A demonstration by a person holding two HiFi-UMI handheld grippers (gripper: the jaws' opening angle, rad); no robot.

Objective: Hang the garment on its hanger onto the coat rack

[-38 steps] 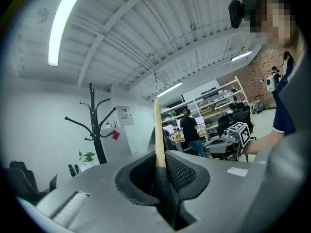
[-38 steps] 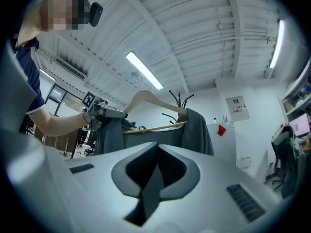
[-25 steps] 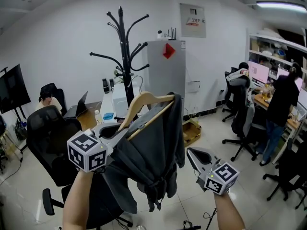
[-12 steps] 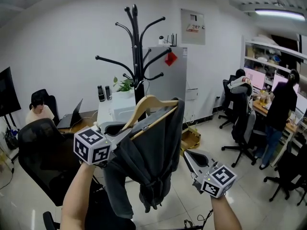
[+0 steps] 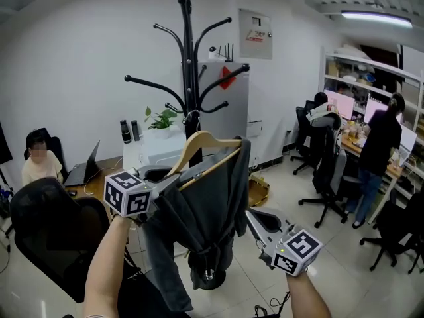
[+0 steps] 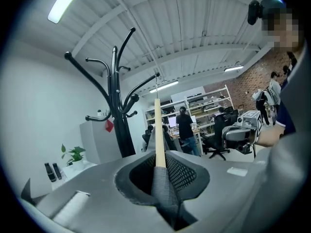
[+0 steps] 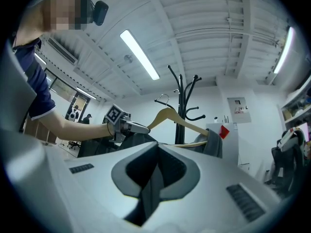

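Left tool (image 5: pixel 174 181) pinches the hanger (image 5: pixel 205 140) by one end, lifting the draped garment (image 5: pixel 212 211) toward the rack (image 5: pixel 189 65), upper centre. Right tool (image 5: pixel 252 214), lower right, is pressed together and empty.

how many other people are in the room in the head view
3: a seated person at the far left, another seated person at the right, a standing person further right. More may be hidden behind the garment.
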